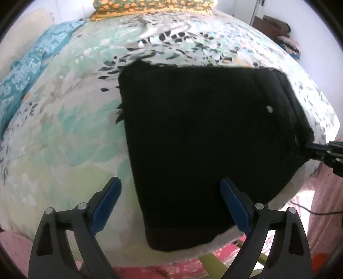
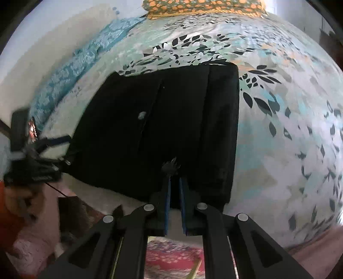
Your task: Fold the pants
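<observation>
Black pants (image 1: 203, 128) lie folded into a thick rectangle on the floral bedsheet (image 1: 70, 128), close to the bed's near edge. A small white button (image 1: 269, 109) shows near the waistband. My left gripper (image 1: 170, 180) hovers open over the near left corner of the pants, blue pads wide apart with nothing pressed between them. My right gripper (image 2: 174, 175) is shut, its tips pinching a small tuft of the pants (image 2: 171, 118) at their near edge. In the left wrist view the right gripper (image 1: 317, 148) meets the waistband corner at the far right.
A teal patterned cloth (image 1: 32, 70) lies along the bed's left side. An orange-spotted pillow (image 1: 154, 8) sits at the far end. Below the bed edge are a red patterned rug (image 2: 171, 255) and a thin black cable (image 1: 310, 211). Bare sheet (image 2: 289, 139) spreads right of the pants.
</observation>
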`<state>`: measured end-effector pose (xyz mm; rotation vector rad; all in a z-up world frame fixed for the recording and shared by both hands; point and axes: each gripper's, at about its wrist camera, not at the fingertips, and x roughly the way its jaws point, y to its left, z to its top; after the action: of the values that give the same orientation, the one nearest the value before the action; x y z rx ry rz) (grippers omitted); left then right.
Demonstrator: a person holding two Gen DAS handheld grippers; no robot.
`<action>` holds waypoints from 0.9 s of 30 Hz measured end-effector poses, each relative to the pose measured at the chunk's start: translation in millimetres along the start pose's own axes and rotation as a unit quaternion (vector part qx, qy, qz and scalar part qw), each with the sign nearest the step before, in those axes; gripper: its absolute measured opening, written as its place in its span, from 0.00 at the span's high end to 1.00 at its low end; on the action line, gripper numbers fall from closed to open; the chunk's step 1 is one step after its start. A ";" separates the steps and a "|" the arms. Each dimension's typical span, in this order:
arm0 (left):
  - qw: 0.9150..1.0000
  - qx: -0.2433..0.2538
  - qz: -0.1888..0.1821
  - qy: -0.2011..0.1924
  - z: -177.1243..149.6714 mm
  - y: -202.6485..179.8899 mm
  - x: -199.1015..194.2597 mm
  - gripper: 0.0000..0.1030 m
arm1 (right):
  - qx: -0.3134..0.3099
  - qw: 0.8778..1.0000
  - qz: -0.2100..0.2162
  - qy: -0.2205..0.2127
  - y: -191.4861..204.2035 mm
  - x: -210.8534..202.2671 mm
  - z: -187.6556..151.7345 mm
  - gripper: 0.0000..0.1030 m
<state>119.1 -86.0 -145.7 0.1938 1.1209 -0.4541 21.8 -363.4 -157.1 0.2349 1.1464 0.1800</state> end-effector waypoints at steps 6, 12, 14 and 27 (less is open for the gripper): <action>0.997 -0.016 0.075 -0.028 10.9 10.3 -17.3 0.08 | -0.014 0.995 -0.043 -0.085 10.0 -32.4 3.4 0.05; 0.995 -0.027 0.098 -0.024 12.1 20.8 -15.9 0.08 | -0.008 0.995 -0.038 -0.094 7.6 -32.7 11.1 0.05; 0.994 -0.026 0.106 -0.024 13.0 22.4 -15.8 0.08 | 0.000 0.995 -0.036 -0.089 5.0 -28.3 11.0 0.05; 0.997 -0.067 0.035 -0.013 18.6 57.3 -2.7 0.06 | 0.052 0.995 -0.007 -0.091 -34.5 -19.0 17.9 0.05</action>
<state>158.9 -41.1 -139.5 0.1094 1.1115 -0.3180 31.2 -403.1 -143.0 0.3290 0.9774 0.0856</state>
